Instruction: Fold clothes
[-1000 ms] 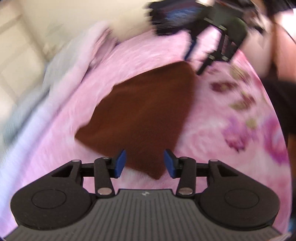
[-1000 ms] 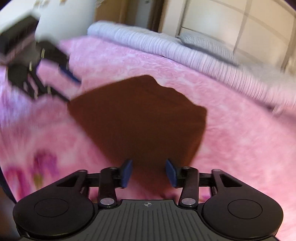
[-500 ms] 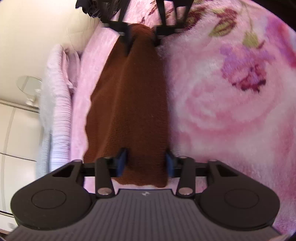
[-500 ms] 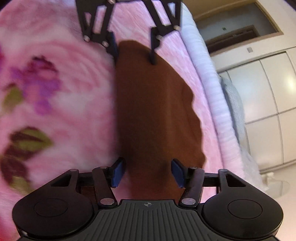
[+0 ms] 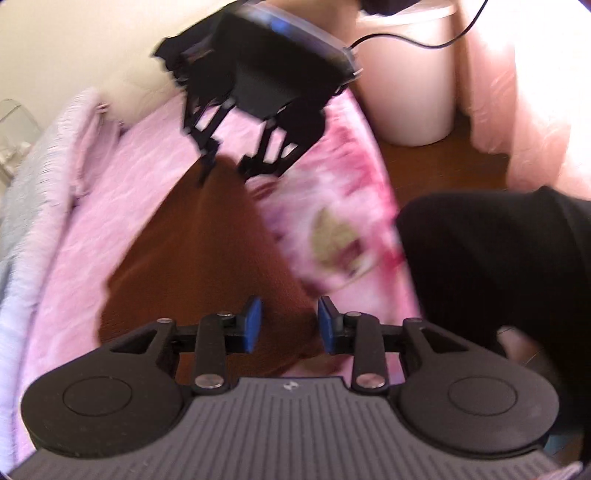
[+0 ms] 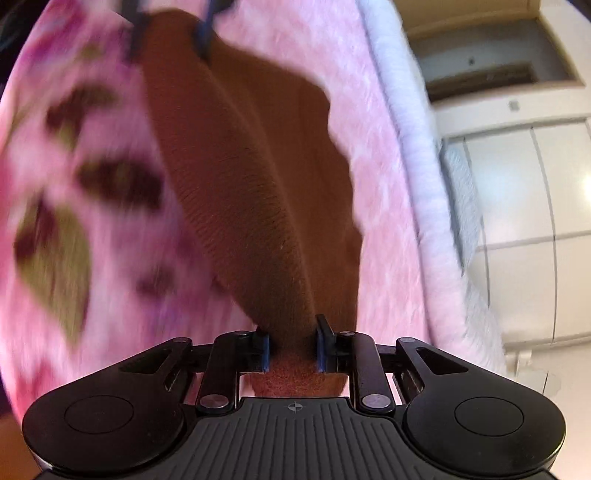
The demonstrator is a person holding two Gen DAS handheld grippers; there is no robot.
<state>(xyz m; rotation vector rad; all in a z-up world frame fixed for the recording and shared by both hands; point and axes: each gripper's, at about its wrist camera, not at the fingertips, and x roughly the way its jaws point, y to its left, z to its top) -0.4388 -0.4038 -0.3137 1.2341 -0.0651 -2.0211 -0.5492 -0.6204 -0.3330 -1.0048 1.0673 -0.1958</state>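
A brown knit cloth (image 5: 199,251) lies on a pink floral blanket (image 5: 332,206). In the left wrist view my left gripper (image 5: 290,325) has its jaws apart around the cloth's near edge, which lies between the blue pads. The right gripper (image 5: 229,166) shows at the cloth's far end. In the right wrist view my right gripper (image 6: 291,349) is shut on a bunched edge of the brown cloth (image 6: 251,177), which rises as a ridge toward the left gripper's fingers (image 6: 203,33) at the far end.
A folded lilac and grey blanket (image 6: 424,177) runs along the bed's far side, with white wardrobe doors (image 6: 524,221) beyond. A pale bin (image 5: 410,85) stands on the wooden floor beside the bed. The person's dark clothing (image 5: 491,266) is at right.
My right gripper has closed on the cloth's edge and lifted it into a ridge. The left gripper has tilted up, its jaws still apart around the other end.
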